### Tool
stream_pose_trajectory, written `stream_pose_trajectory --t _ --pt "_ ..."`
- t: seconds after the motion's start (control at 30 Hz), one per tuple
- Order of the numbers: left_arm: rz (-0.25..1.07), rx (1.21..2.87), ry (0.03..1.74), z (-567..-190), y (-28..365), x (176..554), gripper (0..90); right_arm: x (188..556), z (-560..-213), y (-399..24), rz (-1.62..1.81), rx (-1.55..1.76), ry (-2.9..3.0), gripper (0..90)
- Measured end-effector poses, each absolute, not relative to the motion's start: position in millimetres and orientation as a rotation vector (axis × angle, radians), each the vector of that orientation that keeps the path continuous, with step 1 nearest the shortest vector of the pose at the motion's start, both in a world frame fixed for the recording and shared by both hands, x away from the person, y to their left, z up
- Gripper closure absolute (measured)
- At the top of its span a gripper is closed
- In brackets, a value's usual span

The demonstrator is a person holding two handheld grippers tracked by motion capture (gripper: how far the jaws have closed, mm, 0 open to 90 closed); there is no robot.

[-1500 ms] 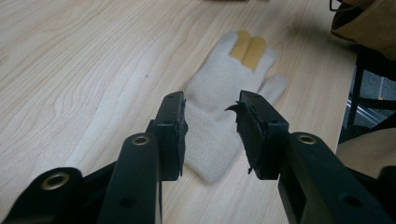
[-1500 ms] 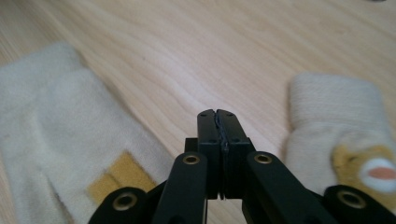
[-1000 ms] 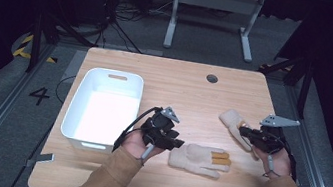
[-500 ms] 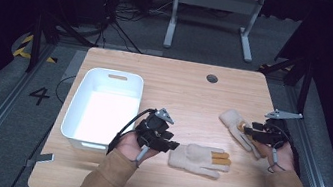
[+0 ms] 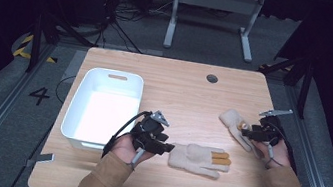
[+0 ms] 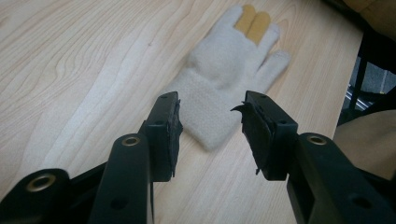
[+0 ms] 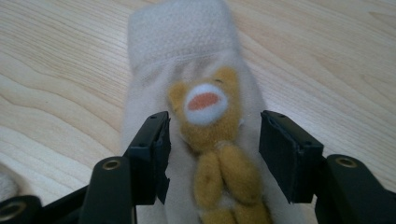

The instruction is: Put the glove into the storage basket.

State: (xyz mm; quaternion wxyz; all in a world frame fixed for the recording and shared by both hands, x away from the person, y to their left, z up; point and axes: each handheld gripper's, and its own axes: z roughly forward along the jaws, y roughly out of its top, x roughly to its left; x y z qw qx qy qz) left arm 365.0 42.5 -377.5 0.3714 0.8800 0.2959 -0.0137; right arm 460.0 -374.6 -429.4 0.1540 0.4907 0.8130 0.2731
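We see two cream gloves lying on the wooden surface [image 5: 185, 91]. The nearer glove [image 5: 197, 159] lies flat at the front middle, just right of the white tub [image 5: 101, 108], its cuff toward the tub and its fingers pointing away from it; two of the fingers are mustard yellow. In the left gripper view this glove [image 6: 229, 70] lies straight ahead, cuff nearest the camera.

Our left gripper [image 5: 166, 148] sits between the tub and this glove, at the cuff end. Its jaws stand wide open with the cuff edge between their tips, and they grip nothing [image 6: 210, 121].

The second glove [image 5: 235, 127] lies farther from the tub, toward the right edge of the surface, at an angle. In the right gripper view it [image 7: 187, 60] shows a small yellow bear figure [image 7: 212, 140] with a white muzzle and an orange mouth sewn on its back.

Our right gripper [image 5: 245, 133] hangs over this glove, on the side away from the tub. Its jaws are spread wide on either side of the bear [image 7: 212, 158], and they clasp nothing; we cannot tell whether the tips touch the fabric.

The tub stands empty at the left of the surface, well apart from the second glove. A small dark round hole [image 5: 212, 78] sits near the far edge, beyond the tub's right side.
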Motion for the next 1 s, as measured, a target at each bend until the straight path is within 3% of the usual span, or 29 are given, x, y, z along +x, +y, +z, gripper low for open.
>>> stream_pose_trajectory --t 1.0 --pt "-0.046 2.268 0.767 -381.4 42.2 364.9 56.4 464.6 -436.7 -366.2 0.707 1.382 2.357 68.7"
